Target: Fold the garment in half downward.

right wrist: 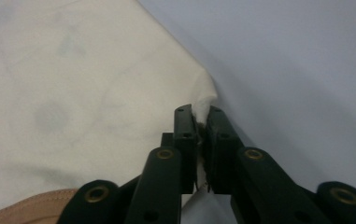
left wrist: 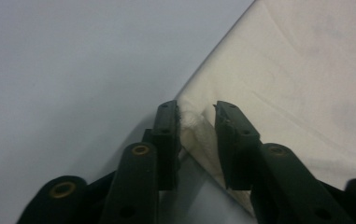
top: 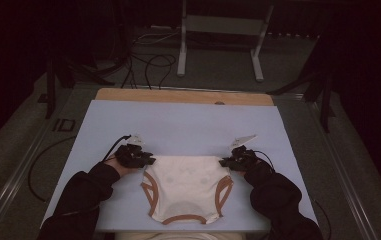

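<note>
A cream garment (top: 188, 185) with tan trim lies flat on the pale blue table top (top: 178, 125), near its front edge. My left gripper (top: 148, 161) is at the garment's upper left corner. In the left gripper view the jaws (left wrist: 196, 109) pinch a puckered bit of the cream cloth (left wrist: 306, 70) at that corner, with a small gap between them. My right gripper (top: 224, 162) is at the upper right corner. Its jaws (right wrist: 201, 112) stand nearly together, with a tuft of the cloth (right wrist: 73, 93) squeezed between them. Dark sleeves reach in from the bottom edge.
A wooden strip (top: 183, 96) runs along the table's far edge. Beyond it, black cables (top: 148, 65) lie on the floor beside a metal stand (top: 223, 30). Bare blue surface stretches from the garment to the far edge and out to both sides.
</note>
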Tool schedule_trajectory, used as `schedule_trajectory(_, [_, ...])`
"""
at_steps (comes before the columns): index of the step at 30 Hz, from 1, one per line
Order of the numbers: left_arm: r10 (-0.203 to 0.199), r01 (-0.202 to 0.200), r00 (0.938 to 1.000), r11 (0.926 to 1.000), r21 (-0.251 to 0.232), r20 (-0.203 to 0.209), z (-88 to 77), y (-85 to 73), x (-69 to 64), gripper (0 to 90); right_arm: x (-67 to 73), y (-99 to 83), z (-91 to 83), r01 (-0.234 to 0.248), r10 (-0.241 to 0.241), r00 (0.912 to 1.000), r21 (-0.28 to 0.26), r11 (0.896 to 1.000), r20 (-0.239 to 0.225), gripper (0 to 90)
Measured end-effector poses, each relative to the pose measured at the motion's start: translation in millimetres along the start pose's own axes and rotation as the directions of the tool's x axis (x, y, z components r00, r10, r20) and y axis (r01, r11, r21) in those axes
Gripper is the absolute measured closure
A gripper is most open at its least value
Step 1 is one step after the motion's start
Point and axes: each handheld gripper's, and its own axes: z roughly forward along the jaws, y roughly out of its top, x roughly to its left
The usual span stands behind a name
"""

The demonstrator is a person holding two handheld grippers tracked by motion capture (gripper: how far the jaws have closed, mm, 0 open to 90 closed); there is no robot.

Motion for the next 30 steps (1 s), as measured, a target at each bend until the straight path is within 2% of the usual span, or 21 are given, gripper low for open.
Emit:
schedule_trajectory(4, [-0.013,0.013,0.9999,0.9999,-0.004,0.005,-0.4,-0.3,-0.7,78.2,1.4,1.6,-2.0,0.005,-0.005,1.0000,-0.006,1.000,0.005,85.7])
schedule_trajectory(6, [-0.005,0.005,1.0000,0.9999,-0.009,0.003,-1.7,-0.4,-2.1,83.8,1.1,2.4,-4.5,0.008,-0.008,1.0000,-0.017,1.000,0.005,86.0])
schedule_trajectory(8, [-0.011,0.011,0.9999,0.9999,-0.012,0.003,-2.9,-0.6,-2.3,84.7,1.2,3.1,-5.9,0.006,-0.006,0.9999,-0.019,1.000,0.009,86.1])
schedule_trajectory(11, [0.007,-0.007,0.9999,0.9999,-0.014,-0.008,-6.1,1.1,-2.9,85.5,1.5,4.8,-6.9,0.015,-0.015,0.9998,-0.024,1.000,0.011,86.3])
schedule_trajectory(21, [0.005,-0.008,0.9987,0.9984,-0.056,-0.052,-17.6,12.0,2.0,86.0,-2.9,13.1,-7.5,0.015,-0.015,0.9995,-0.031,0.999,0.027,86.4])
schedule_trajectory(30, [0.007,-0.012,0.9978,0.9975,-0.069,-0.066,-22.1,22.5,8.7,85.9,-11.2,23.6,-6.6,0.016,-0.015,0.9988,-0.034,0.999,0.046,86.3])
